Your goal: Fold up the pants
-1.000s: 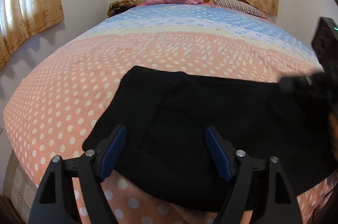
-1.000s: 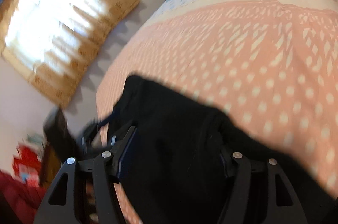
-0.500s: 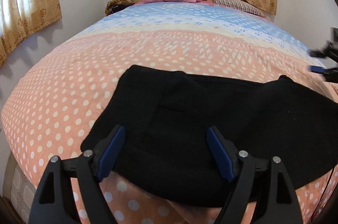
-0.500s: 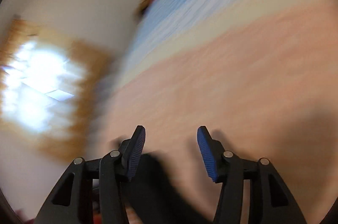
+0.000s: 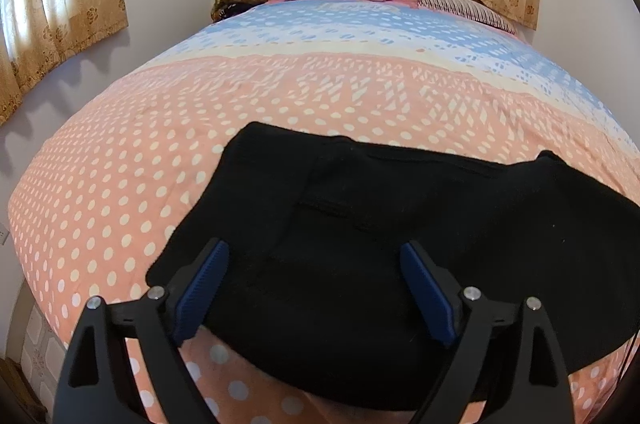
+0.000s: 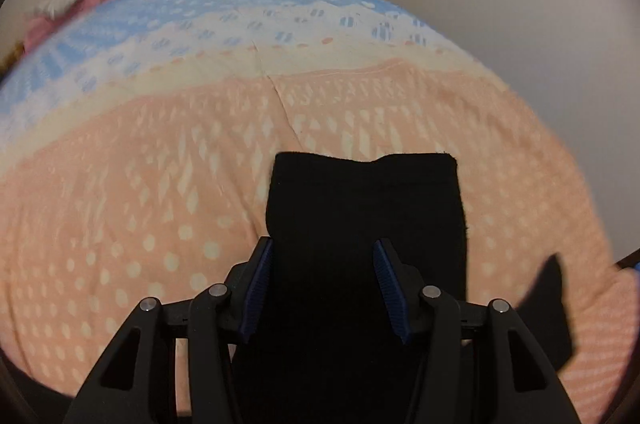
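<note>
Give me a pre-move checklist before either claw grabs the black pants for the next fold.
1. Left claw open: ok, blue pads spread, nothing between them.
2. Right claw open: ok, pads apart over cloth.
3. Black knitted pants lying flat on the pink polka-dot bedspread: ok.
4. Leg ends even: not ok, a notch shows in the far edge.
5. Near edge of pants fully on the bed: cannot tell, hidden behind the claws.
</note>
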`<state>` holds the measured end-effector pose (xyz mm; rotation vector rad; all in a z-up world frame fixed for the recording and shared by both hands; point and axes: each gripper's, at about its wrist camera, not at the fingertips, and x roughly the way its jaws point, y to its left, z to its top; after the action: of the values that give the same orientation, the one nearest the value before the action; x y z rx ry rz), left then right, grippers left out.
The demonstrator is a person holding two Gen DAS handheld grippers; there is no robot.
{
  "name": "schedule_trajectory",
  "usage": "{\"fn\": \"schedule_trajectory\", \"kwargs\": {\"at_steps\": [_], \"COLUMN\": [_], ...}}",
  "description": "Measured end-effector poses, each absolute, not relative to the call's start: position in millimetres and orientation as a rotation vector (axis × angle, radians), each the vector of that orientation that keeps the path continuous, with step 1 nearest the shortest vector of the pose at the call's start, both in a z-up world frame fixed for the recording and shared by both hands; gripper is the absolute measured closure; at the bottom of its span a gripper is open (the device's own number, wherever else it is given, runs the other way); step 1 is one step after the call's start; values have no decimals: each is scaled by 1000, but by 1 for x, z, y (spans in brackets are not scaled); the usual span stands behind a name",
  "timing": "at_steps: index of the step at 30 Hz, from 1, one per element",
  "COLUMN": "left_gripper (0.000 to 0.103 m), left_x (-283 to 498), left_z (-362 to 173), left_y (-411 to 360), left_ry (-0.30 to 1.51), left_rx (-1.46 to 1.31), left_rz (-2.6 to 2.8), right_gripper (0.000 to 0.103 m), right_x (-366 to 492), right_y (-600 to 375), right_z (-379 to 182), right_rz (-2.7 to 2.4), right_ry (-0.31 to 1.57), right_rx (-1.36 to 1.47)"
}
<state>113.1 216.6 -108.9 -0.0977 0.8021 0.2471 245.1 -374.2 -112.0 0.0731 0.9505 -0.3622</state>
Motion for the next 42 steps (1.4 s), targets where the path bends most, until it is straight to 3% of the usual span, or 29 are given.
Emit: {"fn": "schedule_trajectory", "kwargs": {"at_steps": [1,2,3,8,13,17,20,26,28,29,34,39,40,41,42], "left_gripper": [12,12,11,11,11,10,9,7,6,6,5,4,4,4,4], "left_x": [114,114,115,117,117,117,120,123,124,125,126,129,129,129,129], "left_z": [-109,-109,-109,-109,-109,-109,-108,-110,-110,-111,-112,-112,-112,-112,-112], "left_y": [217,217,217,219,219,219,220,216,216,216,214,214,214,214,214], "left_ry": [803,804,804,810,810,810,816,820,819,817,817,825,825,824,823], "left_rx": [-96,-95,-96,-106,-105,-103,-106,-100,-95,-94,-92,-94,-95,-95,-95], "left_rz": [247,248,249,247,246,243,238,249,251,254,269,281,283,284,285], "right_gripper": [73,94,98,98,98,97,95,78,55,52,52,52,55,77,83], "right_x": [245,243,245,216,122,54,22,-7,-10,-11,54,107,115,116,122], "right_y": [-376,-377,-376,-397,-444,-487,-512,-548,-557,-558,-541,-520,-519,-521,-519], "right_z": [-111,-109,-105,-82,-53,-78,-108,-106,-90,-86,-73,-102,-107,-113,-116], "right_rz": [-325,-294,-274,-166,-113,-170,-249,-467,-514,-515,-317,-322,-309,-296,-287], "right_ry": [936,921,916,798,547,465,533,578,535,514,607,749,771,789,791], "right_rx": [83,94,111,295,594,742,778,754,753,736,495,238,243,253,246]}}
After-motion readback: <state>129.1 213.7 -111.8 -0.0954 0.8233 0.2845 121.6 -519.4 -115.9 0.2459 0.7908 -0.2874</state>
